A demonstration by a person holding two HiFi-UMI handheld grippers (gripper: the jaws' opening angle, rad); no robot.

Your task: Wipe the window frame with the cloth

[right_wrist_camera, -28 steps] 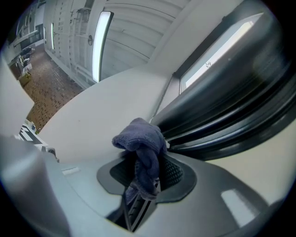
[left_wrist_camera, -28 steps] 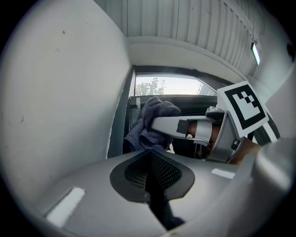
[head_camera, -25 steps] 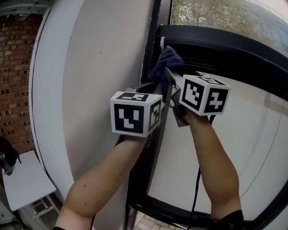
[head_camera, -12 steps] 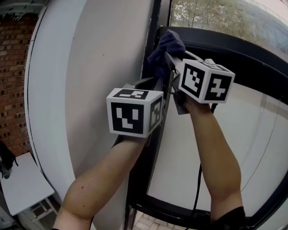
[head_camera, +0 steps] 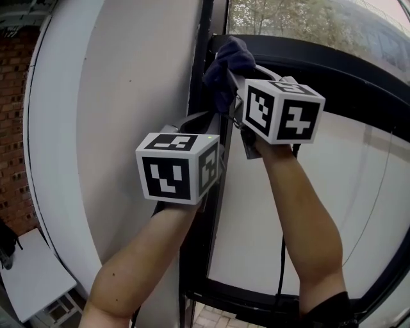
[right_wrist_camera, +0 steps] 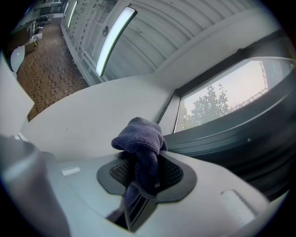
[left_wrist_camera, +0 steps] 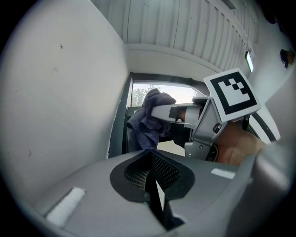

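A dark purple cloth (head_camera: 228,67) is pinched in my right gripper (head_camera: 232,77) and pressed against the upper left corner of the black window frame (head_camera: 301,52). In the right gripper view the cloth (right_wrist_camera: 141,152) bunches between the shut jaws, with the frame (right_wrist_camera: 231,134) just beyond. My left gripper (head_camera: 214,122) sits lower, beside the frame's vertical bar (head_camera: 200,83), its jaws shut with nothing in them (left_wrist_camera: 152,178). From the left gripper view I see the cloth (left_wrist_camera: 147,122) and the right gripper's marker cube (left_wrist_camera: 231,91) ahead.
A white wall panel (head_camera: 128,83) runs along the left of the frame. The pane (head_camera: 346,211) fills the right side, with trees (head_camera: 288,19) outside above. A black cable (head_camera: 280,269) hangs by the right forearm. A white table (head_camera: 32,275) stands low at left.
Both grippers have risen along the frame's left side. The cloth has slid up from below the corner into the frame's top left corner.
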